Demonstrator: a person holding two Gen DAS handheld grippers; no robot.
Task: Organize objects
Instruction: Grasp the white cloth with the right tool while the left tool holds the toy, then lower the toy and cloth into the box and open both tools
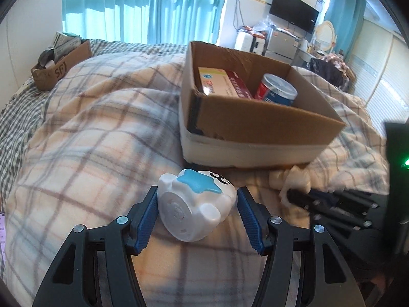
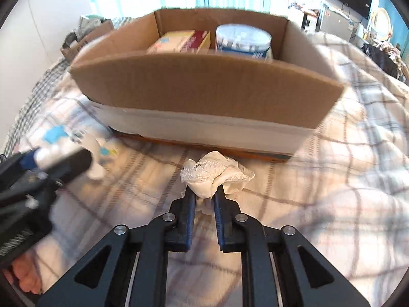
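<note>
Count: two cardboard boxes, two grippers, one white toy, one lace cloth; inside the near box, two cartons and one can.

Far left, small cardboard box point(image 1: 62, 64) on the checked bedding, stuffed with packets, well apart from the rest.

White toy point(image 1: 195, 203) with a blue star patch lies tipped on its side on the plaid quilt point(image 1: 102, 133), just before the big box. Round base faces the camera and down-left; long axis runs from base away toward the box, slightly rightward. Left gripper point(image 1: 196, 217) is spread wide around it: left pad touching or almost touching the toy's flank, right pad standing clear with a gap. Not clamped.

Big cardboard box point(image 1: 258, 117), open-topped, white band round its base. Inside: yellow carton point(image 1: 214, 80) and red carton point(image 1: 239, 85) side by side, can point(image 1: 280, 90) to their right.

Right: lace cloth point(image 2: 214, 174), crumpled, on the quilt just in front of the box's near wall. Right gripper point(image 2: 204, 197) narrowed, pinching the cloth's near end between its pads.
</note>
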